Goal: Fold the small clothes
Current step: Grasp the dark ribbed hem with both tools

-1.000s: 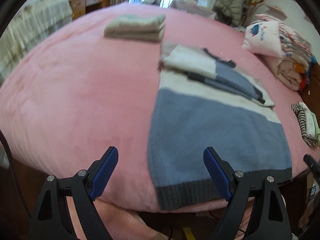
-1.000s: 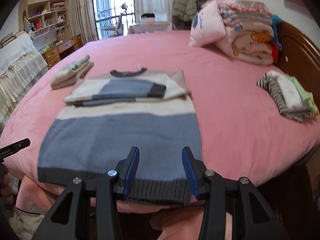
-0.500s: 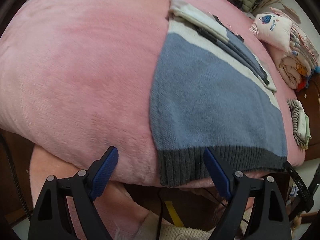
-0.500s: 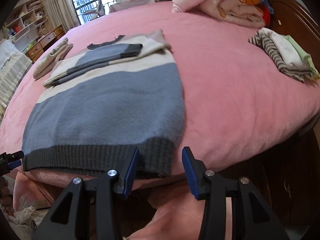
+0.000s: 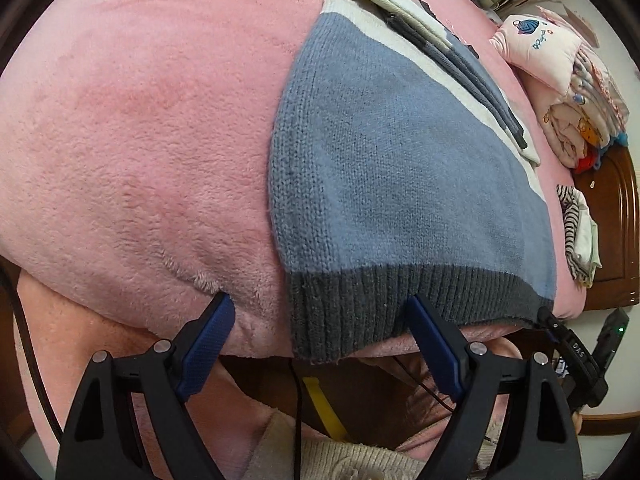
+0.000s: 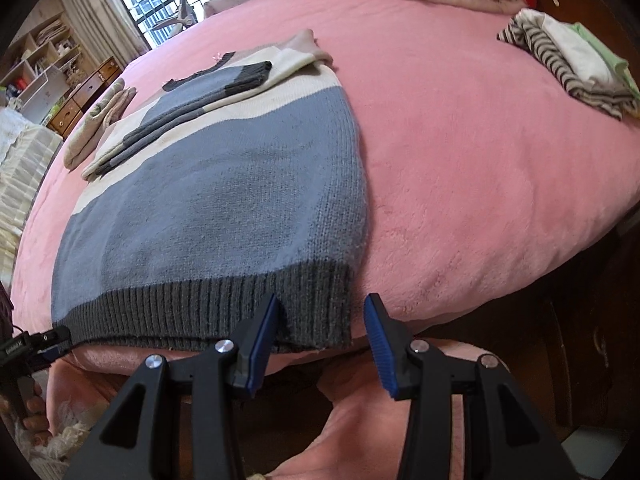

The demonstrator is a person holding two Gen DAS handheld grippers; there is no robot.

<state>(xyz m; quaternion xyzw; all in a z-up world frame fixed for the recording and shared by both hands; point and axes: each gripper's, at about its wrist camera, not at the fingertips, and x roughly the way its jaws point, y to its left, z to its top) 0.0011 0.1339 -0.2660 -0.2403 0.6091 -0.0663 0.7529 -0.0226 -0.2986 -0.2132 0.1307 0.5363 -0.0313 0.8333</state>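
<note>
A blue, cream and dark-grey knit sweater (image 5: 400, 152) lies flat on the pink bed, sleeves folded across its chest, its dark ribbed hem (image 5: 360, 304) hanging at the bed's front edge. My left gripper (image 5: 320, 312) is open, its jaws straddling the hem's left corner. In the right wrist view the sweater (image 6: 224, 200) shows the same way. My right gripper (image 6: 324, 312) is open, its jaws straddling the hem's right corner (image 6: 320, 312).
The pink blanket (image 6: 480, 160) covers the bed. A folded striped and white clothes pile (image 6: 572, 64) lies at right. A folded beige garment (image 6: 100, 120) lies at left. A rolled quilt and pillow (image 5: 560, 72) sit at the back. A wooden bed frame (image 5: 616, 240) stands at right.
Both grippers have dropped and moved in from above the bed to the sweater's hem at the front edge. Both stay open.
</note>
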